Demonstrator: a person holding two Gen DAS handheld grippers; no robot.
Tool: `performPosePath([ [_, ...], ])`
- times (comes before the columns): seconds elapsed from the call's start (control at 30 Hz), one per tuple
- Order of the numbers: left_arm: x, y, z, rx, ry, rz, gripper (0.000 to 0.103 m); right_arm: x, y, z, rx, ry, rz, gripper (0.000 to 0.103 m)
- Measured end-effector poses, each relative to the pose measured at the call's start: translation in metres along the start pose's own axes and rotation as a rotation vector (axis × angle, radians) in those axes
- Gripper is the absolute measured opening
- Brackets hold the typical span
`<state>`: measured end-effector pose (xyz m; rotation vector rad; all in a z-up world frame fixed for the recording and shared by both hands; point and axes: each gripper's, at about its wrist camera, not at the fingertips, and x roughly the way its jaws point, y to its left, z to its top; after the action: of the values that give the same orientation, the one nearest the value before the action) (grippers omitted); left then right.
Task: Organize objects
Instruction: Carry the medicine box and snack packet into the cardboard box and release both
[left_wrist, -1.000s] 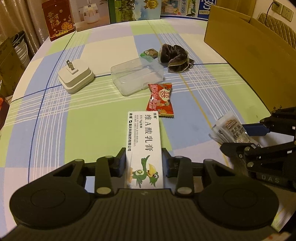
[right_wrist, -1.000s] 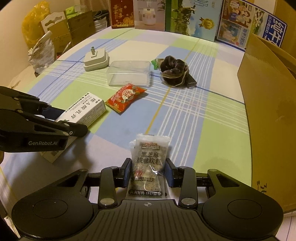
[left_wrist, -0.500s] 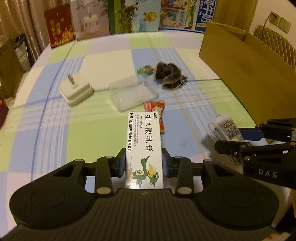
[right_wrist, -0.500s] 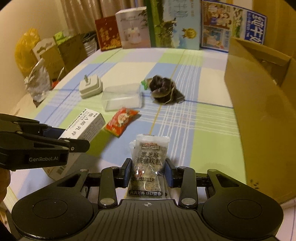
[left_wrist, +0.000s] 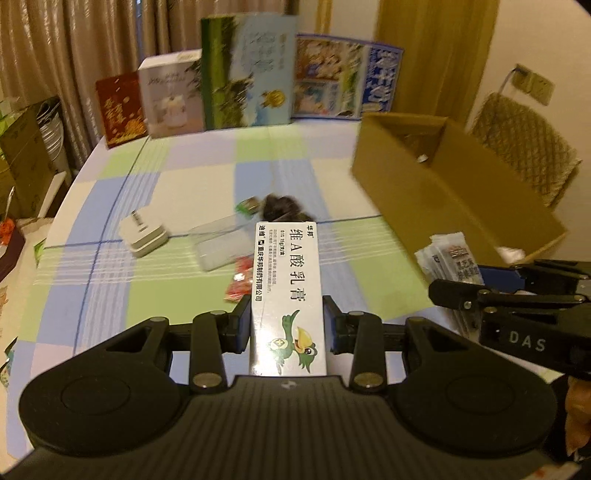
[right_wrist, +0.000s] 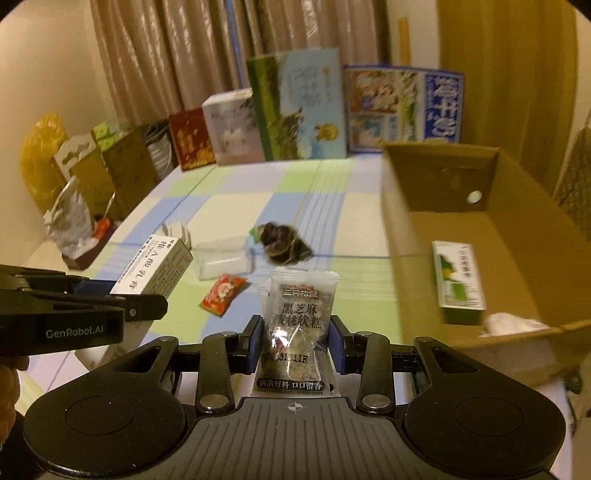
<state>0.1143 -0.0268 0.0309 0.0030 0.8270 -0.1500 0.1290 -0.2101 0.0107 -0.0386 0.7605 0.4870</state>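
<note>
My left gripper (left_wrist: 288, 325) is shut on a white ointment box (left_wrist: 286, 291) with a green bird on it, held above the table. My right gripper (right_wrist: 297, 341) is shut on a clear snack packet (right_wrist: 297, 325) with dark cake inside. Both are raised near the open cardboard box (right_wrist: 413, 236) at the right, which holds a green and white carton (right_wrist: 458, 278) and something white. On the checked tablecloth lie a red snack packet (right_wrist: 221, 293), a clear plastic case (right_wrist: 225, 258), a dark scrunchie (right_wrist: 280, 243) and a white plug adapter (left_wrist: 144, 232).
Printed boxes and picture books (left_wrist: 247, 74) stand along the table's far edge. Bags and cartons (right_wrist: 77, 177) are piled left of the table. A woven chair back (left_wrist: 524, 147) stands behind the cardboard box. Curtains hang behind.
Both grippers have risen and tilted up with their loads; the table items look farther away and the inside of the cardboard box has come into sight.
</note>
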Motion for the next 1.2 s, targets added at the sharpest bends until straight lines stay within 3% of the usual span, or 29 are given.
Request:
performPosePath([
  [0.33,-0.027,-0.083,0.017,0.068,-0.043,-0.112,0.033,-0.071,-0.044,0.0,0.056,-0.07,-0.099,0.034],
  [0.6,-0.032,-0.136,0.032,0.119,-0.066,-0.185,0.033,-0.104,-0.085,0.0,0.097,-0.099,-0.168,0.034],
  [1.2,-0.006,-0.19,0.058,0.163,-0.044,-0.241,0.033,-0.116,-0.147,0.01,0.126,-0.118,-0.212,0.034],
])
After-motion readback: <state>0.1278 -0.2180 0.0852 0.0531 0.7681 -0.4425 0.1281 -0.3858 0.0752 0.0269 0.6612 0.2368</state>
